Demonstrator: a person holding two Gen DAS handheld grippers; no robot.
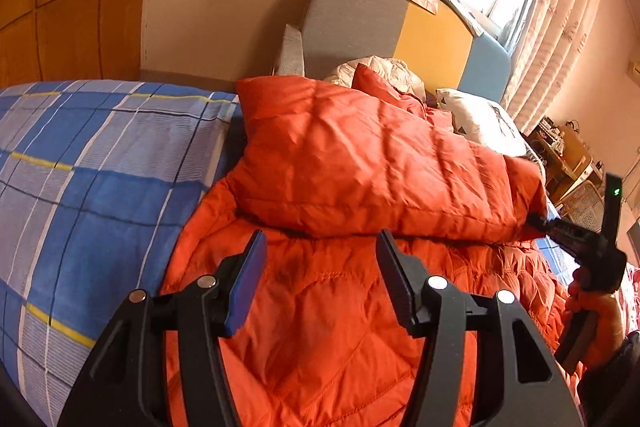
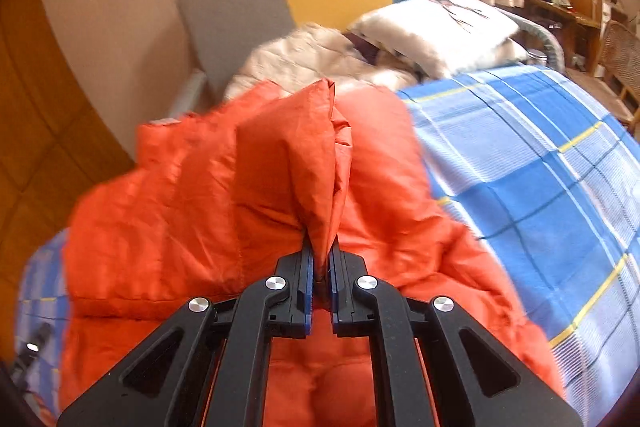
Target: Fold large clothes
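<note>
**One gripper pinching the jacket, other free**

One orange puffer jacket (image 1: pixel 360 167) lies spread on the blue checked bedsheet (image 1: pixel 80 187), one part already folded over. Right gripper (image 2: pixel 322 263) jaws clamped tight on a bunched fold of it, lifted. Left gripper (image 1: pixel 320 259) jaws half apart, empty, hovering over the quilted body. Likely light, puffy, soft, slick shell; springs back. Best grabbed at hems or seams, not mid-panel.

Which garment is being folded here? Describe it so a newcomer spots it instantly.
Start at the bed with the blue plaid sheet. Spread across it lies a bright orange quilted puffer jacket, one part already folded over, a pinch of it held in the right gripper. The cream padded garment and white pillow behind are pale; only this one is orange.
</note>
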